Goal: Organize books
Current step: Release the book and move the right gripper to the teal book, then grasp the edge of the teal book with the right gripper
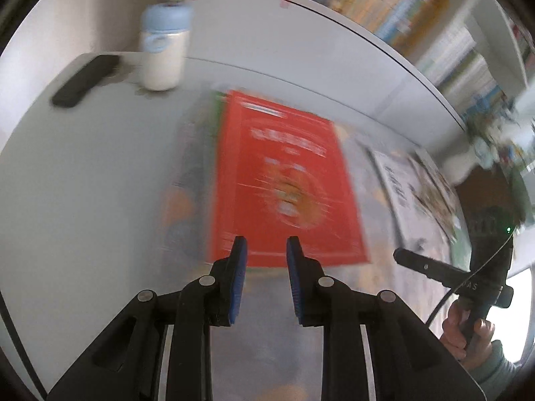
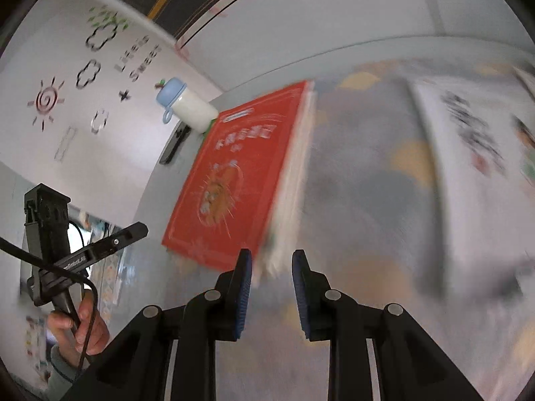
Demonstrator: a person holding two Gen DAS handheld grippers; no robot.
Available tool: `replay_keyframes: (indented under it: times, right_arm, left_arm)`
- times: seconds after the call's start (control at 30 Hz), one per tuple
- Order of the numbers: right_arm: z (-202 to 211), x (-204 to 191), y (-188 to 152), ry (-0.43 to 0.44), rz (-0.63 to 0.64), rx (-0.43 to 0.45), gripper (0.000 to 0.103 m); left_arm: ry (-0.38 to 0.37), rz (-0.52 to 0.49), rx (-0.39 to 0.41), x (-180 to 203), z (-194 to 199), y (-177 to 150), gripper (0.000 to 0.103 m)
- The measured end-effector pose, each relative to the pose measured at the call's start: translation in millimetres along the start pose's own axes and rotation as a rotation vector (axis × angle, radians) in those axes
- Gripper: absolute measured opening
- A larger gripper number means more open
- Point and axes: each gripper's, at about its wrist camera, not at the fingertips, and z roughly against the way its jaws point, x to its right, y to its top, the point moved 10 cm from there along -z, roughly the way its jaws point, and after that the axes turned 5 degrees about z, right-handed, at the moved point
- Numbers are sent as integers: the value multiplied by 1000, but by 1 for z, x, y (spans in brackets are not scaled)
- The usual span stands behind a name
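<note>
A red book (image 1: 284, 180) lies flat on a blurred pile of other books (image 1: 187, 180), and its pale page edges (image 2: 291, 173) face the right wrist view. My left gripper (image 1: 266, 244) hovers just over the red book's near edge, its blue pads a narrow gap apart with nothing between them. My right gripper (image 2: 272, 257) hangs over the red book's (image 2: 230, 173) near right corner, also narrowly apart and empty. A white-covered book (image 1: 401, 180) lies flat to the right, large in the right wrist view (image 2: 468, 140). Both views are motion-blurred.
A white bottle with a blue cap (image 1: 164, 53) and a black phone-like slab (image 1: 87, 80) stand at the table's far left. A shelf of upright books (image 1: 401, 10) runs behind the table. A patterned grey cloth (image 2: 367, 200) covers the tabletop. A person's hand (image 1: 468, 334) holds the other gripper.
</note>
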Motion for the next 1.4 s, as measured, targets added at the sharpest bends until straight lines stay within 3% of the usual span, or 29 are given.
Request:
replay_keyframes:
  times: [0.17,0.33,0.43,0.63,0.77,0.87,0.93,1.0,1.27,1.4]
  right_arm:
    - [70,40,-37,-47,-119,82,23]
    - [136,96,-82,-76,-294,152,23]
    - [178,139,-110,-122,-374,187,24]
    - [251,213,-136,-239,-467,242,40]
    - [305,279,-135,-354,-534,311,48]
    - [324,321,-127,-431,-510,317,47]
    - [327,345,-118,-462,-474,295,37]
    - [323,357,-111,-462,-452,275,35]
    - [308,371,-86,-427,-371,254,32]
    - [308,356,-100,-382,-357,227,32]
  left_arm:
    - [-119,-104,-81,81,-15,-25,21]
    - [-176,-266,-168,176,-41,-54,23]
    - [-208,-314,-214,226,-60,-69,23]
    - [-268,-373,-332,329,-113,-116,23]
    - [-238,-415,-361,381,-155,-136,23]
    - [-203,-398,-376,405,-188,-144,23]
    - [-192,-367,-369,411,-199,-144,23]
    - [-203,-323,-379,417,-208,-144,23]
    - [-258,-245,-367,428,-215,-139,30]
    - [-257,-267,-361,419,-199,-152,30]
